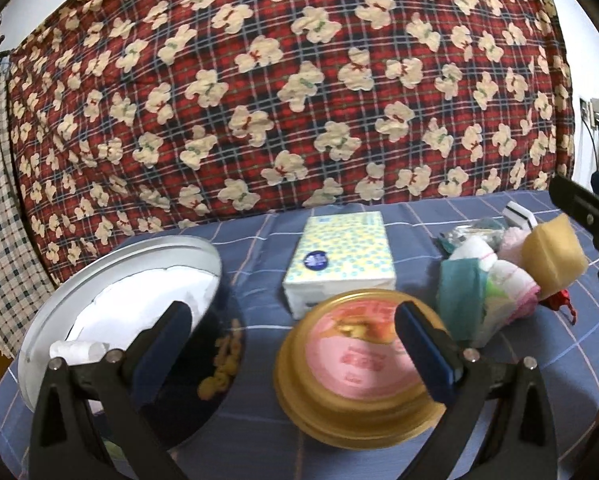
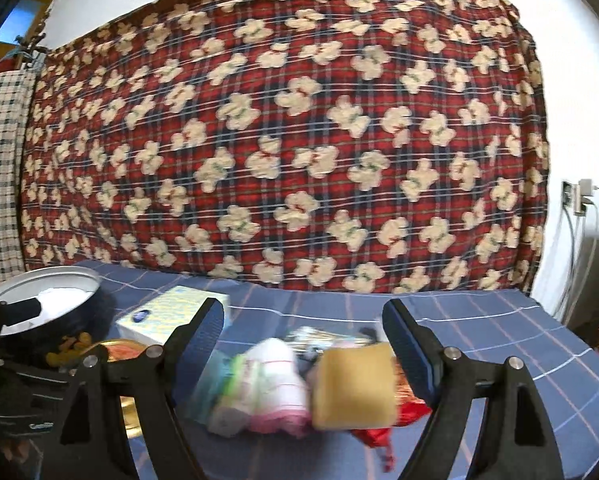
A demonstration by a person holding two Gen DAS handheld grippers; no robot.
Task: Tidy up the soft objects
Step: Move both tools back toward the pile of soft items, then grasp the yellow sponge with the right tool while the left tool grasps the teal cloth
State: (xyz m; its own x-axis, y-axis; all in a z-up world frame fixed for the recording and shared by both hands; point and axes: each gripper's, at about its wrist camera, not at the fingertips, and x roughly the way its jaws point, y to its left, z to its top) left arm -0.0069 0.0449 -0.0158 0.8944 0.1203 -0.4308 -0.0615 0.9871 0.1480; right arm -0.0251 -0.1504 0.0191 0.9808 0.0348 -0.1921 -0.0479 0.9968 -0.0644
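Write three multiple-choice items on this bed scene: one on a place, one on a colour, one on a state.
1. The tissue pack lies:
A. behind the gold-rimmed lid
B. inside the round tin
C. on the sponge

2. The sponge is:
A. blue
B. yellow
C. black

3. The right gripper is:
A. shut on the sponge
B. shut on nothing
C. open

Key: 1 A, the pack sits just beyond the lid in the left wrist view. 2 B, a yellow block shows in both views. 3 C, its fingers stand wide apart around the pile.

Blurred sponge (image 2: 353,386); red item (image 2: 379,436) half hidden
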